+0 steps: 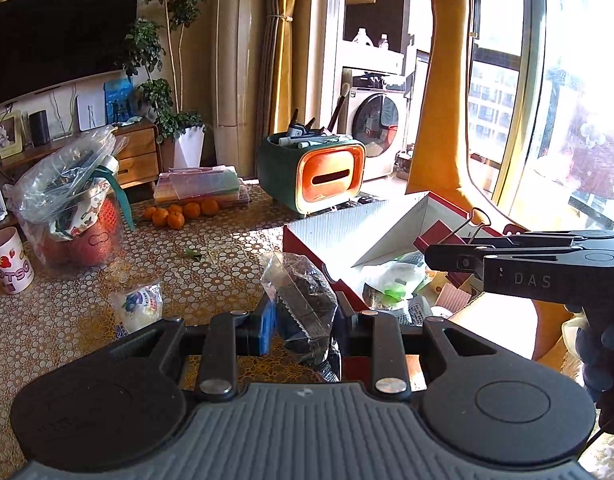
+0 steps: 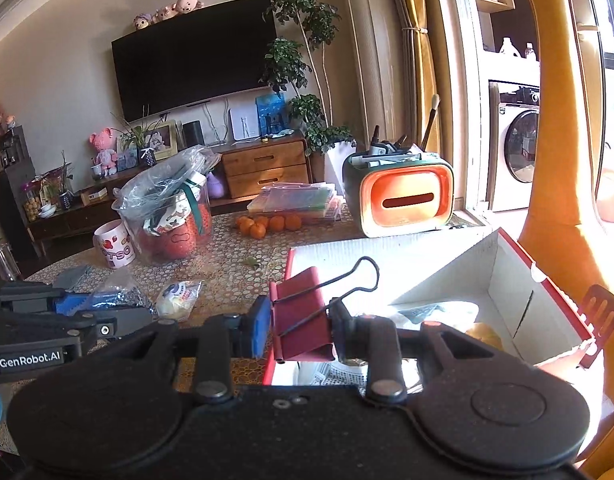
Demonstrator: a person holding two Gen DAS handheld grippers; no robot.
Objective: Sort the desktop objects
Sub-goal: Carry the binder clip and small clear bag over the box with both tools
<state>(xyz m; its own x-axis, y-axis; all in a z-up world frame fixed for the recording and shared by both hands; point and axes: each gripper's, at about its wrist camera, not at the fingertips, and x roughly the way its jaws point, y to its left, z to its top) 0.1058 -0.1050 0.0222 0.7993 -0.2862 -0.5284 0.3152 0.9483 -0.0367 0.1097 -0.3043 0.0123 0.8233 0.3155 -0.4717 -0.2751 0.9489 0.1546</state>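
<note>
In the left wrist view my left gripper [image 1: 305, 317] is shut on a clear plastic bag of dark pieces [image 1: 303, 292], held just left of an open red-and-white cardboard box [image 1: 335, 232]. The right gripper [image 1: 435, 258] comes in from the right over the box with a dark red binder clip [image 1: 437, 238] between its fingers. In the right wrist view my right gripper [image 2: 301, 326] is shut on that binder clip [image 2: 295, 300], above the near left corner of the box [image 2: 387, 264]. The left gripper [image 2: 107, 309] with its bag [image 2: 119, 294] shows at the left.
Packets lie inside the box. On the patterned table are a small white-and-blue packet [image 1: 141, 308], oranges [image 1: 179, 212], a clear bucket with bags [image 1: 75, 208], a strawberry mug [image 1: 11, 266] and a green-and-orange pen holder [image 1: 313, 172]. A yellow plush giraffe [image 1: 443, 92] stands behind the box.
</note>
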